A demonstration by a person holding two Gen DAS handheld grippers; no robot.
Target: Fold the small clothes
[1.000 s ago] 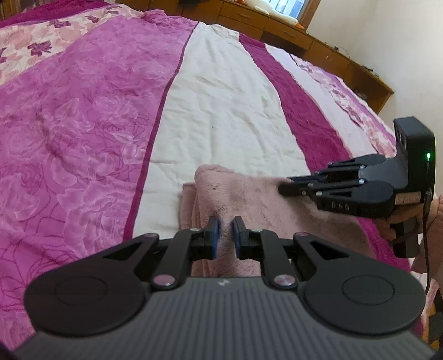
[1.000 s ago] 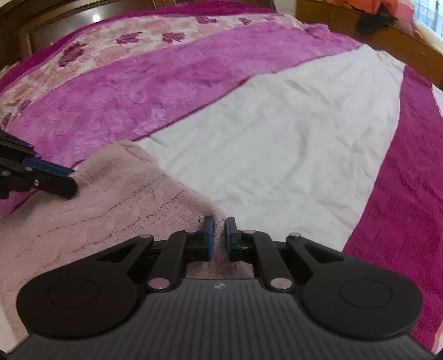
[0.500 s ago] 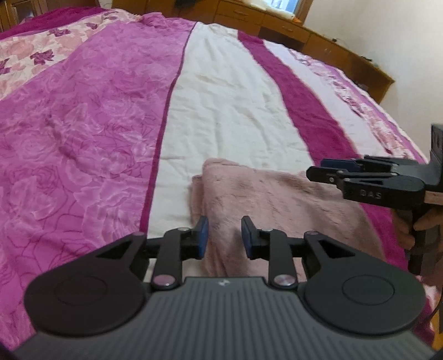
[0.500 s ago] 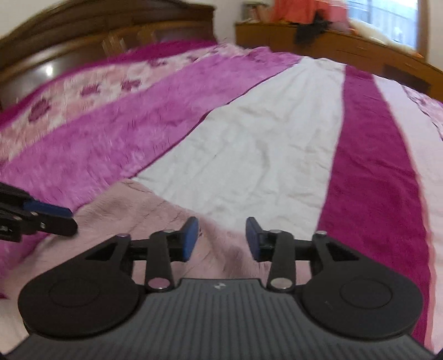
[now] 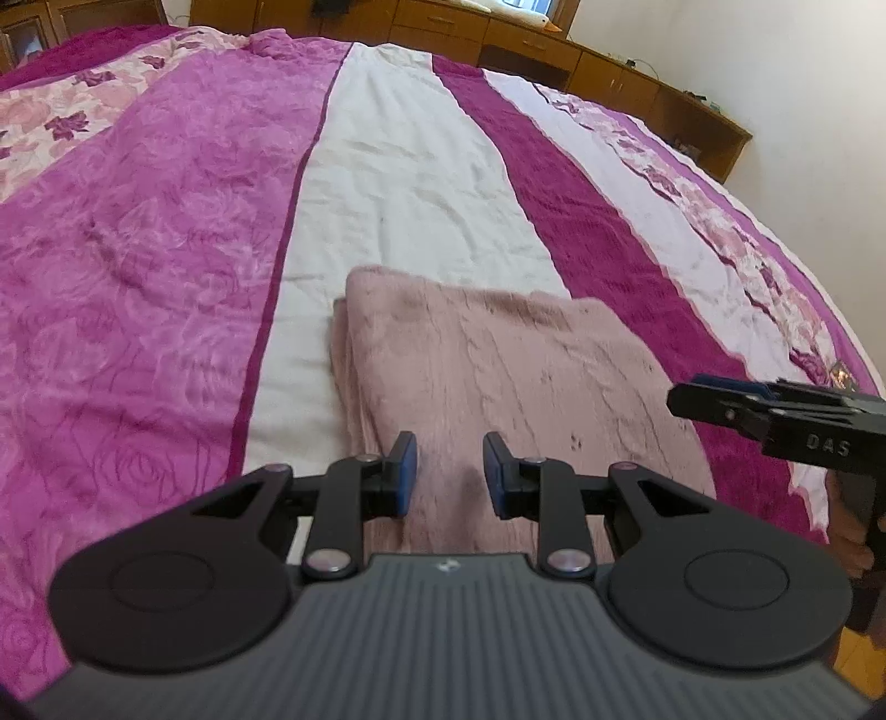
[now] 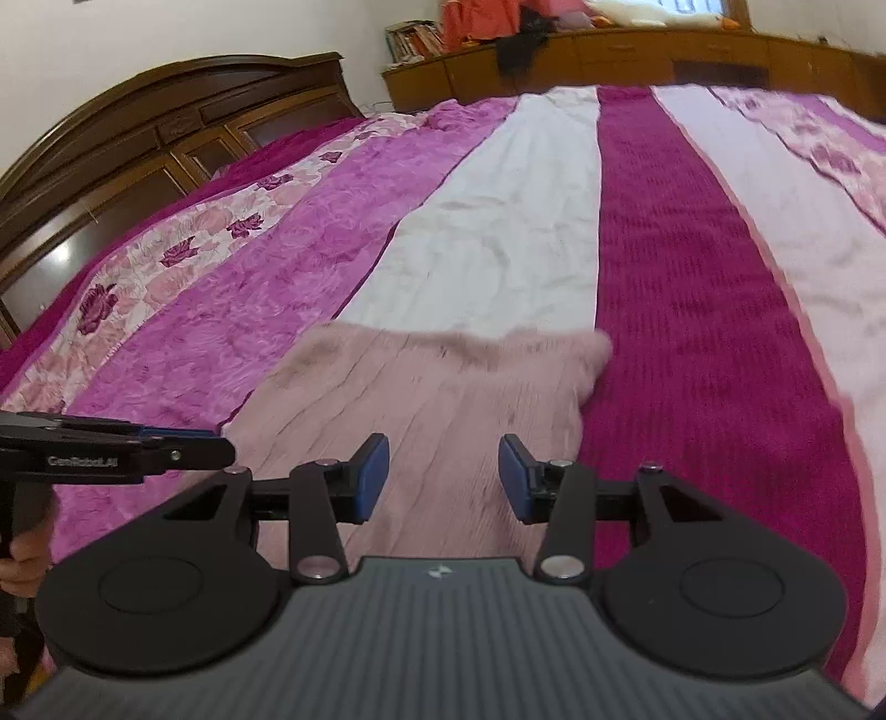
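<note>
Matte black all over: ribbed grey housing low in frame, two round discs, silver pivot screws, blue pads point(image 5: 407, 471) on the left gripper point(image 5: 449, 471). Same build on the right gripper point(image 6: 443, 476); "DAS" lettering at right edge, "GenRobot.AI" at left edge.

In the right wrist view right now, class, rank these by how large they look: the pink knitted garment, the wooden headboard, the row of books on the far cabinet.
1. Pink knitted garment and wooden headboard: too alike to rank, and the garment lies nearer.
2. Row of books: smallest, though farthest away.
</note>
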